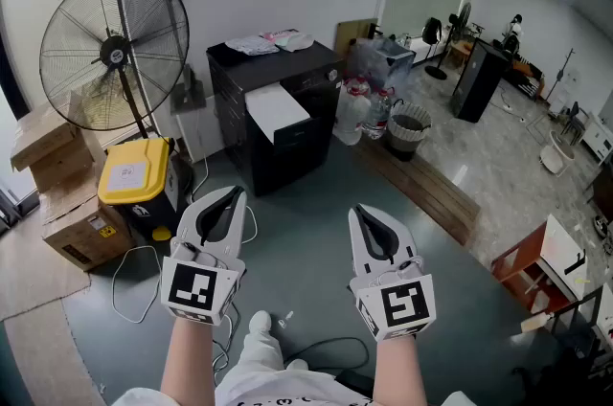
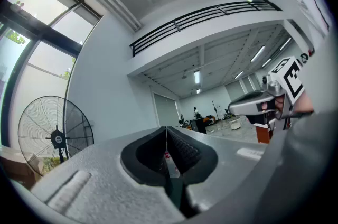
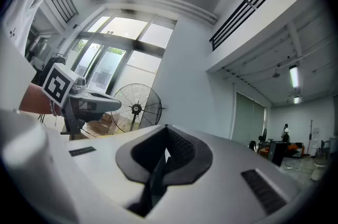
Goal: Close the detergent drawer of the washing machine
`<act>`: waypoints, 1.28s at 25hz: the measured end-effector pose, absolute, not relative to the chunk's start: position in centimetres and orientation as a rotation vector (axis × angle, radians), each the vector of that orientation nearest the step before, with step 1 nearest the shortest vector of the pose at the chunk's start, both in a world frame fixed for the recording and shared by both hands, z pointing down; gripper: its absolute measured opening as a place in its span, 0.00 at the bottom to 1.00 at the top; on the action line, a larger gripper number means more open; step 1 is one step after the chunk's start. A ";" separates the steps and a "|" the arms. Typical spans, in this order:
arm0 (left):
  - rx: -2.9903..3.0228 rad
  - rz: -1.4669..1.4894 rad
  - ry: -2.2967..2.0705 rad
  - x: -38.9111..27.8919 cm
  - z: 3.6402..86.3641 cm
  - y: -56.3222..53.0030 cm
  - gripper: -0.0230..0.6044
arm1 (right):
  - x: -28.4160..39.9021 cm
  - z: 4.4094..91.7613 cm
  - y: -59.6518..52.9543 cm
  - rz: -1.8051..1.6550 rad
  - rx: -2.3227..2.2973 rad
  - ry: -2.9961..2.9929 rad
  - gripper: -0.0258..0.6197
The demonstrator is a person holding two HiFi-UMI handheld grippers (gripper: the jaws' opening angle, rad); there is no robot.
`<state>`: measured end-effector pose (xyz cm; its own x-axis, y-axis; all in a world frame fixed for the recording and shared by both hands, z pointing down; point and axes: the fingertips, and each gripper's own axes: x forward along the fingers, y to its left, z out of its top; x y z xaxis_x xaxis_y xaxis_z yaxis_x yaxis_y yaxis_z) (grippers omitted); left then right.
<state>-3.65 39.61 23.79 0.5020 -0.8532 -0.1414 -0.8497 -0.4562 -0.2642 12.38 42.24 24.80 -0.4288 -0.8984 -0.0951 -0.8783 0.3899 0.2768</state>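
Observation:
I cannot make out a washing machine or a detergent drawer in any view. In the head view my left gripper [image 1: 233, 192] and right gripper [image 1: 356, 211] are held side by side over the grey floor, both pointing away from me. Each is shut with nothing between its jaws. The left gripper view shows the left gripper [image 2: 167, 131] with its jaws closed tip to tip, and the right gripper [image 2: 259, 104] off to the side. In the right gripper view the right gripper [image 3: 167, 128] is likewise closed, and the left gripper [image 3: 91, 101] shows at the left.
A tall standing fan [image 1: 113, 50] is at the far left, with a yellow-lidded bin [image 1: 139, 172] and cardboard boxes [image 1: 59, 193] below it. A black cabinet [image 1: 287, 83] stands ahead, a black basket [image 1: 409, 128] and a low wooden beam [image 1: 421, 186] to its right. Cables [image 1: 134, 284] lie on the floor.

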 end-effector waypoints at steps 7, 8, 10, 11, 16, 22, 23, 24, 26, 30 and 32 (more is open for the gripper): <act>-2.437 -0.006 1.441 -4.3 23.5 39.8 0.06 | 11.7 24.8 42.4 -0.451 1.630 -2.564 0.04; -2.439 -0.002 1.442 -4.4 23.5 39.6 0.06 | 11.7 24.8 42.3 -0.451 1.628 -2.565 0.04; -2.441 0.003 1.439 -4.3 23.4 39.4 0.06 | 11.6 24.9 42.1 -0.439 1.627 -2.575 0.04; -2.443 0.006 1.435 -4.3 23.4 39.2 0.06 | 11.6 24.9 42.0 -0.428 1.628 -2.587 0.04; -2.460 0.014 1.424 -4.8 23.4 37.3 0.06 | 10.5 25.1 40.5 -0.371 1.619 -2.620 0.05; -2.485 0.030 1.409 -6.1 23.5 32.9 0.06 | 9.2 25.8 36.0 -0.295 1.637 -2.598 0.23; -2.489 0.032 1.409 -6.5 23.5 31.9 0.06 | 8.9 25.8 35.1 -0.272 1.648 -2.597 0.29; -2.493 0.034 1.411 -6.9 23.6 31.0 0.06 | 8.7 25.9 34.2 -0.251 1.660 -2.599 0.36; -2.498 0.039 1.410 -7.6 23.6 28.9 0.06 | 8.1 25.7 32.2 -0.240 1.675 -2.613 0.43; -2.509 0.056 1.393 -9.2 23.3 24.5 0.06 | 6.4 25.4 27.9 -0.237 1.687 -2.623 0.44; -2.515 0.065 1.384 -10.2 23.2 22.4 0.06 | 5.5 25.5 25.9 -0.240 1.699 -2.603 0.44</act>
